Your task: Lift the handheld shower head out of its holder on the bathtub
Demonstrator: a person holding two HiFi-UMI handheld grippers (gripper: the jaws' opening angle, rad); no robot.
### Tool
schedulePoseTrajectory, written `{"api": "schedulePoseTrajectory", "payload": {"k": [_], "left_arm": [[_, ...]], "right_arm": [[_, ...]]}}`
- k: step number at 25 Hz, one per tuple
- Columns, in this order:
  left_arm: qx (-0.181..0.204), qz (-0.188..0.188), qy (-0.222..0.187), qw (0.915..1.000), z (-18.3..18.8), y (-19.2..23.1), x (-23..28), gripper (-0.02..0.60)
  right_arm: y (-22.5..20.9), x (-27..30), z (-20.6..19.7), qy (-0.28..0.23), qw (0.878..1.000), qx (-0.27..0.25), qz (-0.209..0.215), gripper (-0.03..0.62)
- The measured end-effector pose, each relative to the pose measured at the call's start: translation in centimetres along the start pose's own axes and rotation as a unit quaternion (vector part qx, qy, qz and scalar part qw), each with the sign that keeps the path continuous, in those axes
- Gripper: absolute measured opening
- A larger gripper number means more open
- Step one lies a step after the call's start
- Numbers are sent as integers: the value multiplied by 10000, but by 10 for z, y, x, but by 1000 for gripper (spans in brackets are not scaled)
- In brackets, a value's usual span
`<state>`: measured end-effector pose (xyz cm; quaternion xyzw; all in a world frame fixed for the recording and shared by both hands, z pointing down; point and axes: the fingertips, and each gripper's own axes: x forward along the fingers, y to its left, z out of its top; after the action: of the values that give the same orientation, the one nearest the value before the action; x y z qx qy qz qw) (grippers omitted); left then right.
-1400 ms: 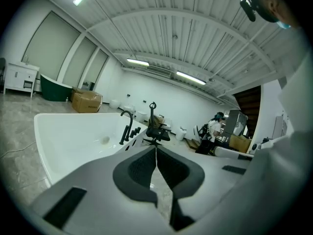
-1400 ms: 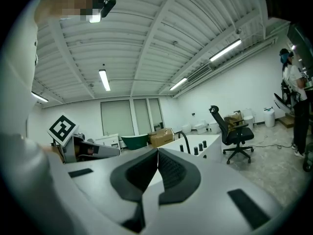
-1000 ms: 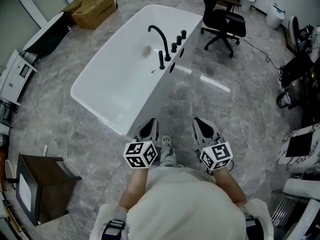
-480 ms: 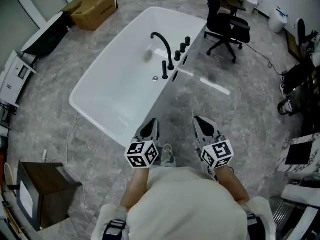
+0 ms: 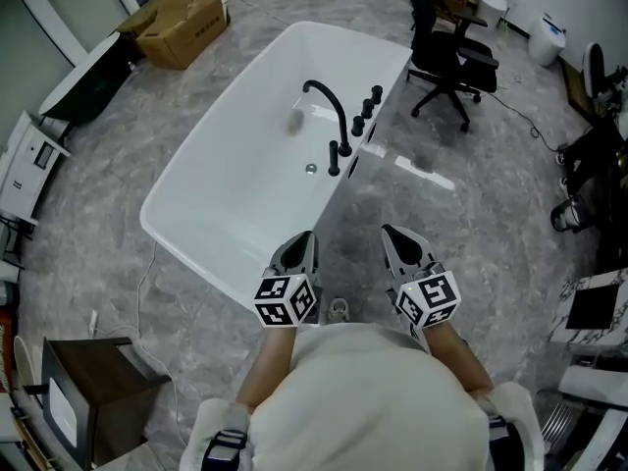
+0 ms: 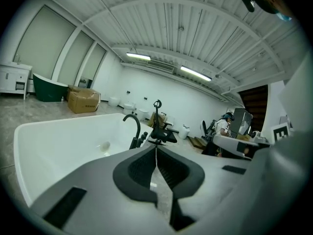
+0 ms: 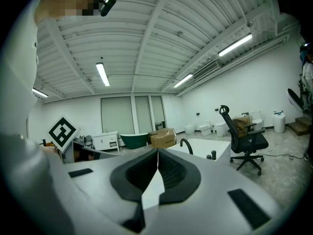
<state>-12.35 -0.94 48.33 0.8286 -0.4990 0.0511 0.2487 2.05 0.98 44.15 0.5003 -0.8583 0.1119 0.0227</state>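
A white bathtub point(image 5: 226, 180) stands on the grey floor ahead of me. On its right rim are a black arched faucet point(image 5: 329, 101), a black upright handheld shower head point(image 5: 334, 157) in its holder, and three black knobs point(image 5: 368, 108). My left gripper point(image 5: 299, 240) is shut and empty, just short of the tub's near corner. My right gripper point(image 5: 394, 235) is shut and empty too, over the floor to the right of the tub. The left gripper view shows the faucet point(image 6: 133, 125) beyond the closed left gripper point(image 6: 156, 149). The right gripper view shows the faucet point(image 7: 186, 145) far past the closed right gripper point(image 7: 157, 153).
A black office chair point(image 5: 446, 52) stands beyond the tub's far right end. A cardboard box point(image 5: 177, 18) lies at the far left, a dark cabinet point(image 5: 83, 381) at the near left. A thin cable point(image 5: 147, 253) runs on the floor left of the tub.
The tub and its fittings have come nearer to both grippers as I walk toward it. Both grippers stay shut and side by side.
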Motion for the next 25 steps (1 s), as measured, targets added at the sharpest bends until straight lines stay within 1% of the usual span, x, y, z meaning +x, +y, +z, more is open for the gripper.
{"api": "schedulePoseTrajectory", "payload": {"k": [9,13,18,21,25], "left_arm": [[63,-137,142,9998,14,32,41,28],[38,-122,216,9997,15,44,52,28],[-26,-57,216,9997,20,56,66,28],[-94,-6,287,9995,17,61,81,28],[-86,13,320,9994,12,58,109,28]], "right_arm": [[-9,58,6,13,10000,-2,-38,20],[-10,75,7,25,10000,43,-66,20],[-14,88,8,57,9999,136,-85,20],[-25,95,7,97,9997,178,-96,20],[-53,106,6,130,9997,195,-59,20]]}}
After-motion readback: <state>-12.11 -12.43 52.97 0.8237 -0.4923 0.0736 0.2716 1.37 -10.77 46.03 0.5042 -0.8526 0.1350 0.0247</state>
